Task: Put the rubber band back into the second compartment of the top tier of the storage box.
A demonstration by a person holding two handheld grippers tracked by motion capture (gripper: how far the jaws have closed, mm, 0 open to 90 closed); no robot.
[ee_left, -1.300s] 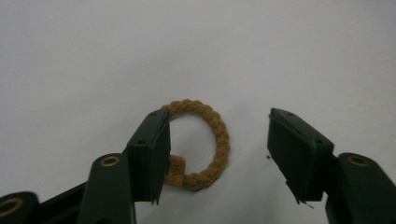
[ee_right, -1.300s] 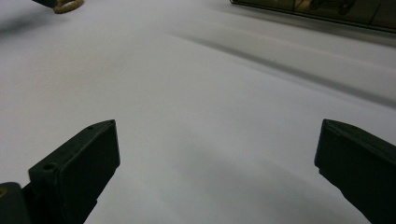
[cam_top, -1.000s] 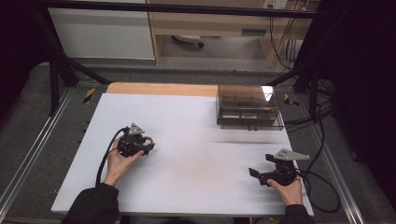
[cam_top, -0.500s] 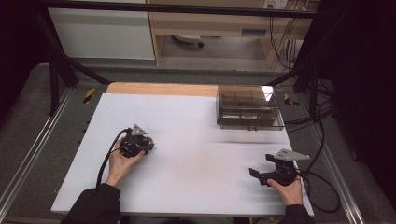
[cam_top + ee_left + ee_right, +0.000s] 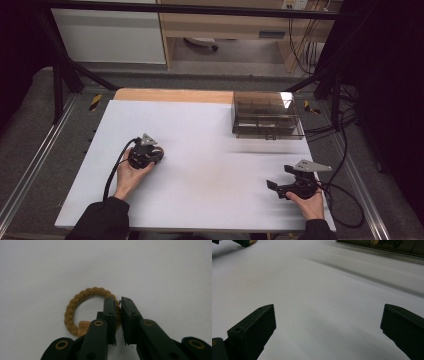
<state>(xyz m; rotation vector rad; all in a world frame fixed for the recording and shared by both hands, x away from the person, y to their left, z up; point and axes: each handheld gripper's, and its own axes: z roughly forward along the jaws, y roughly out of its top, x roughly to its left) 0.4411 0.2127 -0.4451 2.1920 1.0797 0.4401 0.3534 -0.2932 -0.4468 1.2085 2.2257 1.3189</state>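
Note:
A braided mustard-brown hair tie [image 5: 75, 305] with a small tan tag lies flat on the white table. My left gripper [image 5: 119, 305] is shut on the right side of its ring, one jaw inside the loop and one outside. From above, the left gripper [image 5: 146, 155] rests on the table's left half, held by a hand. Near the table's right front, my right gripper [image 5: 272, 186] stands open; its two black jaws sit far apart with bare white surface between them in the right gripper view [image 5: 328, 322].
A smoky transparent drawer box [image 5: 266, 115] stands at the back right of the white table [image 5: 210, 150]. Cables trail off the right edge and from each gripper. A wooden strip borders the far edge.

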